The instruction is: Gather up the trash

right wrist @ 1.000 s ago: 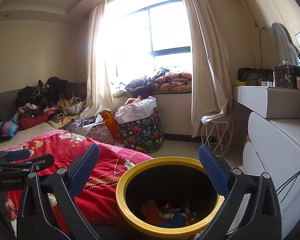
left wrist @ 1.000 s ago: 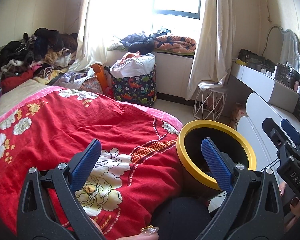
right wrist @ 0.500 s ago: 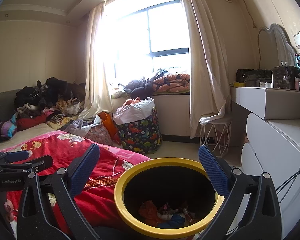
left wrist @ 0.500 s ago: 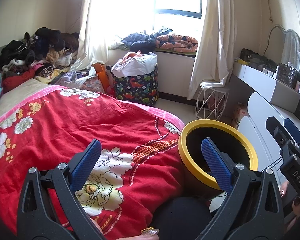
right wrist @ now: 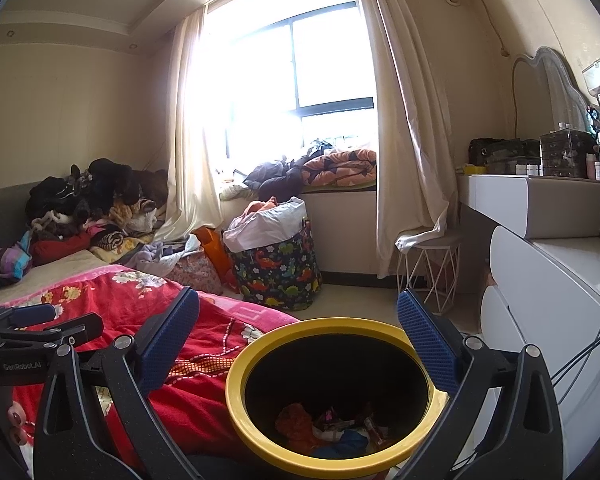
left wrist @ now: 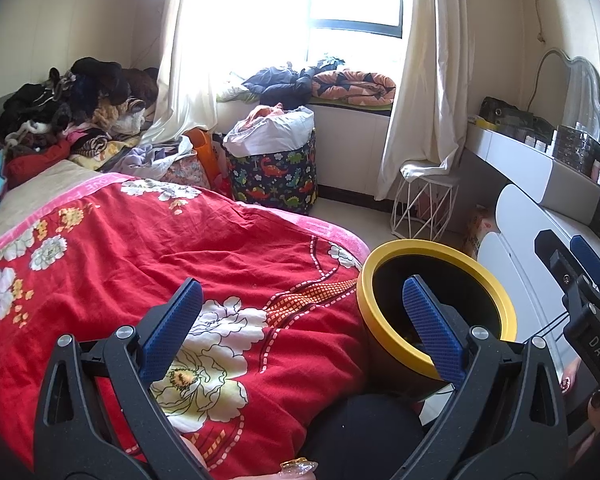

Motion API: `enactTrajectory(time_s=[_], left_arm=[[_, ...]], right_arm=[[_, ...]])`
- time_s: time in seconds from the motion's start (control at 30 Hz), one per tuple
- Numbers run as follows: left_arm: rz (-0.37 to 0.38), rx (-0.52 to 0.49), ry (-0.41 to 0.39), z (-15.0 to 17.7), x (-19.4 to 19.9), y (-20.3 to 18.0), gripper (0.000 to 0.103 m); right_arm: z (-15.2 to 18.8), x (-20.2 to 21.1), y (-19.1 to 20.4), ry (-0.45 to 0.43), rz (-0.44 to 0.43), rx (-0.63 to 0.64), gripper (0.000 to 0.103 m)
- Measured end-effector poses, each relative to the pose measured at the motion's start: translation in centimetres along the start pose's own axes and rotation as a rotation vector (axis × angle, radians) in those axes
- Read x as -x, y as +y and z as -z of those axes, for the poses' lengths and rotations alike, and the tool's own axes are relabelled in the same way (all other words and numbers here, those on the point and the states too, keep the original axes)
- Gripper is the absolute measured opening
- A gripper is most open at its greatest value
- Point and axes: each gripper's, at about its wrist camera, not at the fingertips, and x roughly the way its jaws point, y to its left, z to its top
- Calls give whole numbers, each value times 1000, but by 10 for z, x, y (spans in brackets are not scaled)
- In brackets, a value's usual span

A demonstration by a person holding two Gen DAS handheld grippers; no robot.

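A black trash bin with a yellow rim (left wrist: 384, 264) (right wrist: 236, 408) stands beside the bed. Crumpled wrappers and scraps (right wrist: 332, 432) lie at its bottom, seen in the right wrist view. My right gripper (right wrist: 298, 336) hangs open just above the bin's mouth with nothing between its blue pads. My left gripper (left wrist: 300, 320) is open and empty too, held over the red floral quilt (left wrist: 140, 256), with its right finger in front of the bin. The right gripper's body (left wrist: 580, 288) shows at the right edge of the left wrist view.
A dinosaur-print hamper (left wrist: 272, 176) full of cloth stands by the window seat. Clothes (left wrist: 68, 104) are piled at the bed's far end. A white wire stool (left wrist: 424, 204) and a white dresser (right wrist: 560, 280) stand on the right, close to the bin.
Both views have drifted slightly: the bin sits a little lower and further left in the right wrist view. Both grippers stay open and empty.
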Motion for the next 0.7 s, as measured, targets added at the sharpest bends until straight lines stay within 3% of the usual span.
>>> enactTrajectory(time_s=[0.7], left_arm=[[0,-2,-1,0,1,-1,92]], right_arm=[[-1,3,2,-5,9,-4,96]])
